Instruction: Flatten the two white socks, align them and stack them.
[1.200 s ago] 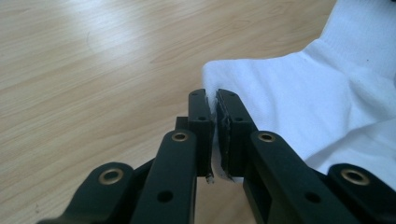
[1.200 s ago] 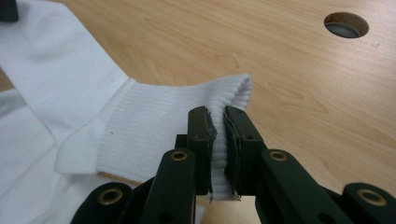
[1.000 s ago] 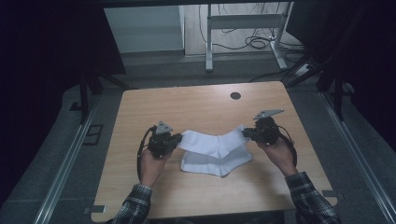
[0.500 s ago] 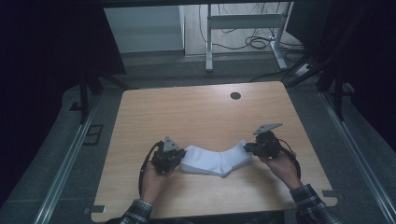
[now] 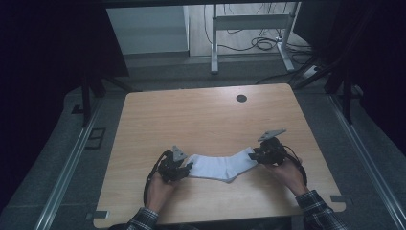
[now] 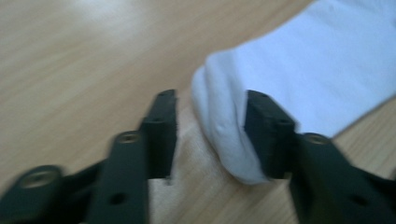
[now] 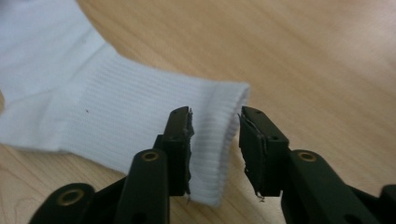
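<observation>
Sock lies flat, long axis between both just-opened tools, cuff toward the right tool.

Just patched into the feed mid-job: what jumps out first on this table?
A white sock lies flat near the front edge of the wooden table, stretched between two hand-held grippers. The left gripper sits at its rounded toe end and the right gripper at its ribbed cuff. Both have just been opening, their jaws standing apart with the sock's ends between them and no longer squeezed.
</observation>
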A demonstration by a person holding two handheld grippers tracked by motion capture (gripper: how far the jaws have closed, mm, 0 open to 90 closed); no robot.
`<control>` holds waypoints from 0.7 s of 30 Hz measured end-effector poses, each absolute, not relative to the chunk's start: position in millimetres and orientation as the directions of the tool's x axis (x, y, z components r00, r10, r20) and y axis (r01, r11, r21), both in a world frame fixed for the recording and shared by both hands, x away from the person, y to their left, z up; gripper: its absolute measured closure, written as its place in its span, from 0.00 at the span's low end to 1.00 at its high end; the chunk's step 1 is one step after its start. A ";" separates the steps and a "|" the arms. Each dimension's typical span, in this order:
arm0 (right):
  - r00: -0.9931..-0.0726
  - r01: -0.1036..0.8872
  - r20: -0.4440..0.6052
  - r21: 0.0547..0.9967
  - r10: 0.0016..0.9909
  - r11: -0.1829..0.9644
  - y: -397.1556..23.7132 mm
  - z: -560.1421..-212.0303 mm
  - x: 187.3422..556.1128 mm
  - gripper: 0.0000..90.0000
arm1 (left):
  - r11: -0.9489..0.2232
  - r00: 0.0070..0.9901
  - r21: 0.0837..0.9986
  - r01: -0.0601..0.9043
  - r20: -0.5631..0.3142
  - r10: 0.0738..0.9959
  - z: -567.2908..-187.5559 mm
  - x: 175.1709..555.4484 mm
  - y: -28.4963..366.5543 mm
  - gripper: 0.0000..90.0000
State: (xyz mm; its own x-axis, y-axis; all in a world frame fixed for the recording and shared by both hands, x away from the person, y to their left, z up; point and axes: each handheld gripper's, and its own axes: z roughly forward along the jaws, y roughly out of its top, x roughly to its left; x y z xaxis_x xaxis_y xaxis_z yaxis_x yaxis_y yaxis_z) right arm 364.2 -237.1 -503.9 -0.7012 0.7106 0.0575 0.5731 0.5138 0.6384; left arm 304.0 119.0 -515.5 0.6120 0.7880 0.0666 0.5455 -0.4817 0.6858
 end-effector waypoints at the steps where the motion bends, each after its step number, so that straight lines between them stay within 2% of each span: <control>1: -0.698 0.570 0.056 0.647 0.714 0.507 -238.0 -502.1 364.0 0.65 | -0.472 0.608 0.695 0.542 0.062 0.791 -513.2 303.4 119.9 0.52; 3: -0.691 0.563 0.052 0.663 0.721 0.493 -241.3 -497.8 363.8 0.62 | -0.449 0.594 0.707 0.546 0.050 0.803 -511.7 302.6 121.7 0.43; 7: -0.684 0.563 0.054 0.674 0.727 0.479 -245.4 -497.2 364.2 0.60 | -0.431 0.584 0.699 0.570 0.023 0.811 -515.9 304.5 127.1 0.36; 15: -0.688 0.570 0.062 0.662 0.723 0.486 -239.5 -504.6 364.0 0.59 | -0.404 0.595 0.696 0.594 -0.041 0.803 -520.6 306.5 128.8 0.38; 21: -0.697 0.573 0.058 0.645 0.715 0.506 -235.6 -509.2 361.5 0.60 | -0.444 0.604 0.666 0.600 -0.012 0.797 -526.2 306.6 123.6 0.38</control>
